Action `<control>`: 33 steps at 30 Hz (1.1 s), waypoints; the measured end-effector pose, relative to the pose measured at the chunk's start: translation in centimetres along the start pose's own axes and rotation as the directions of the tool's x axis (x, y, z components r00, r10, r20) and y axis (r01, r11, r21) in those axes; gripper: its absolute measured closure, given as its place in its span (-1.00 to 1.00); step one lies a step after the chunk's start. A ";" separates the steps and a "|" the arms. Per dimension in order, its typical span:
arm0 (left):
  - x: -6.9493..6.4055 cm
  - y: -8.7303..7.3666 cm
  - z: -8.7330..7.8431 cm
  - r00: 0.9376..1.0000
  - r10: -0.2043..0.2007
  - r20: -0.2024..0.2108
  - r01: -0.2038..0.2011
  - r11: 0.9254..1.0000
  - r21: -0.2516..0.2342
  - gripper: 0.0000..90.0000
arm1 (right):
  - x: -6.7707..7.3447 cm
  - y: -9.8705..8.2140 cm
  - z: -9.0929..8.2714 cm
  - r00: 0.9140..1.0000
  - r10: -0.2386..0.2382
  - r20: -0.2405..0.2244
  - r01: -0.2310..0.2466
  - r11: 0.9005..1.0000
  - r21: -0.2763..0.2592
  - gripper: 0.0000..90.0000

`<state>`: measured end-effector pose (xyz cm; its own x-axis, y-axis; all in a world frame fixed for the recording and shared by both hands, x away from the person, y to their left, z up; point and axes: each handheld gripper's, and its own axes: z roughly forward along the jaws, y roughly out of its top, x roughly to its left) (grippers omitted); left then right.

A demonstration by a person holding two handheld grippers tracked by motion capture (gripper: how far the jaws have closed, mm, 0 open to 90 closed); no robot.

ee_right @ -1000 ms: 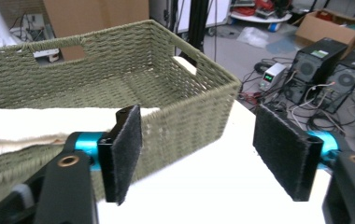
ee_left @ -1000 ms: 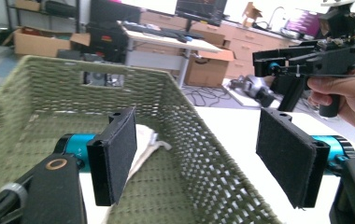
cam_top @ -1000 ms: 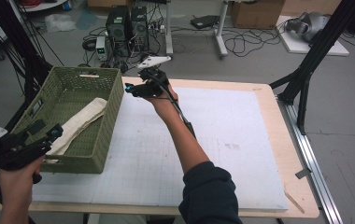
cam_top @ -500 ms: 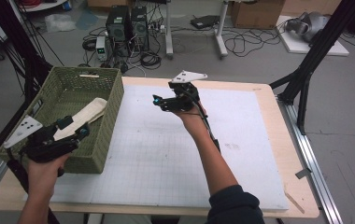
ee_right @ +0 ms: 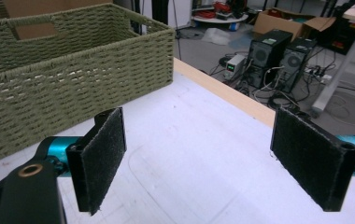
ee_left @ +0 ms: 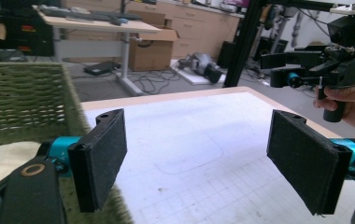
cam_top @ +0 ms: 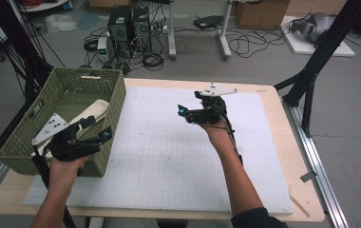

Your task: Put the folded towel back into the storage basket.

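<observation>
At the table's left edge: cloth in basket, both grippers released

Left gripper (cam_top: pixel 95 134) hangs over the basket (cam_top: pixel 117 102) rim, fingers just opened wider, empty. Right gripper (cam_top: pixel 182 112) hovers mid-table, likewise empty and just opening. Cloth (cam_top: pixel 93 111) lies inside the basket. Recommended: descend squarely onto the cloth, avoiding the wicker wall.

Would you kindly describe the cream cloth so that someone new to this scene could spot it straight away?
Start at the wooden table with its white gridded mat. At the table's left end stands a green woven basket. The cream cloth lies folded inside it, the one pale, soft thing there, just beyond the left gripper.
</observation>
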<state>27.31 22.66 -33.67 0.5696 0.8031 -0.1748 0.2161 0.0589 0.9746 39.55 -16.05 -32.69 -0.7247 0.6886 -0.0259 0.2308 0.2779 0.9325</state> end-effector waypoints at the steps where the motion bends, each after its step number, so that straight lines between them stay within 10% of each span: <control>1: -0.1 0.0 0.2 1.000 0.001 0.008 -0.001 1.000 0.001 -0.54 | -0.1 -0.2 -0.4 1.000 0.003 0.005 -0.003 1.000 -0.003 -0.61; 19: -3.3 -0.2 4.1 0.990 0.053 0.128 -0.056 0.998 0.025 -0.54 | -2.3 -5.2 -8.8 0.985 0.071 0.157 -0.068 0.997 -0.019 -0.72; 33: -6.3 -2.8 7.6 0.971 0.075 0.228 -0.091 0.994 0.059 -0.53 | -2.7 -9.6 -13.7 0.964 0.105 0.246 -0.106 0.994 -0.009 -0.75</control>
<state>29.14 12.94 -36.39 0.7498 0.6491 -0.1284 0.2103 -0.0497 0.9764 30.39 -29.70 -36.69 -0.5149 0.8571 -0.0159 0.3003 0.1977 0.9331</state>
